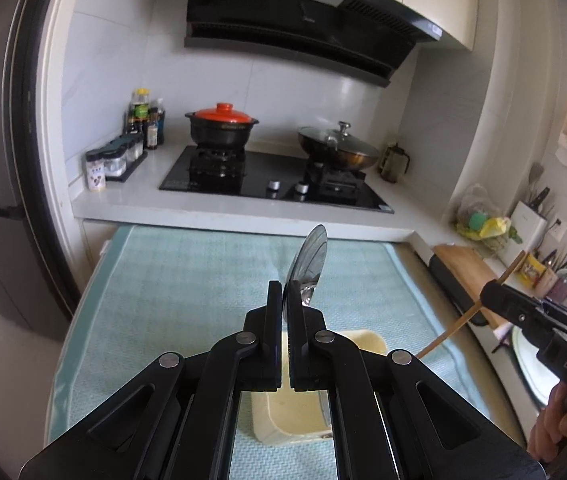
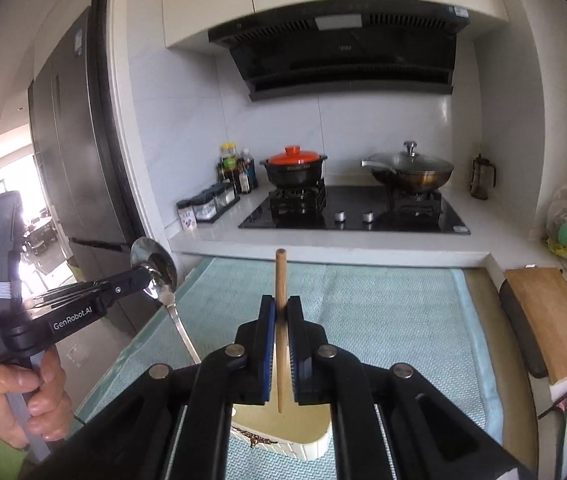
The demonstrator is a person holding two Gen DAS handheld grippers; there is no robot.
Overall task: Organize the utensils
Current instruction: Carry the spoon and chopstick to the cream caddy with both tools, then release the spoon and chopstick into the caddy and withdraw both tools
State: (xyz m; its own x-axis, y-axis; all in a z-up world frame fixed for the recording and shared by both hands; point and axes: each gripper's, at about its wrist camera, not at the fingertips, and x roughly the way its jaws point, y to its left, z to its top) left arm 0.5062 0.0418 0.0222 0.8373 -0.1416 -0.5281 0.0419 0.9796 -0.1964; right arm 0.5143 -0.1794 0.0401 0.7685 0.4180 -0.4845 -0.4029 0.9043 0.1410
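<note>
My left gripper (image 1: 285, 290) is shut on a metal spoon (image 1: 308, 258), bowl up, held above a cream container (image 1: 363, 342) on the light blue mat (image 1: 187, 280). It also shows in the right wrist view (image 2: 145, 276), where the spoon (image 2: 154, 266) handle hangs down. My right gripper (image 2: 281, 306) is shut on a wooden chopstick (image 2: 281, 280) that points up, over the same container (image 2: 307, 446). In the left wrist view the right gripper (image 1: 491, 294) holds the chopstick (image 1: 455, 326) slanted at the right.
Behind the mat (image 2: 383, 304) is a white counter with a black hob (image 1: 275, 184), an orange-lidded pot (image 1: 222, 124), a lidded wok (image 1: 337, 144), and seasoning jars (image 1: 111, 162). A wooden cutting board (image 2: 551, 316) lies right. A fridge (image 2: 79, 152) stands left.
</note>
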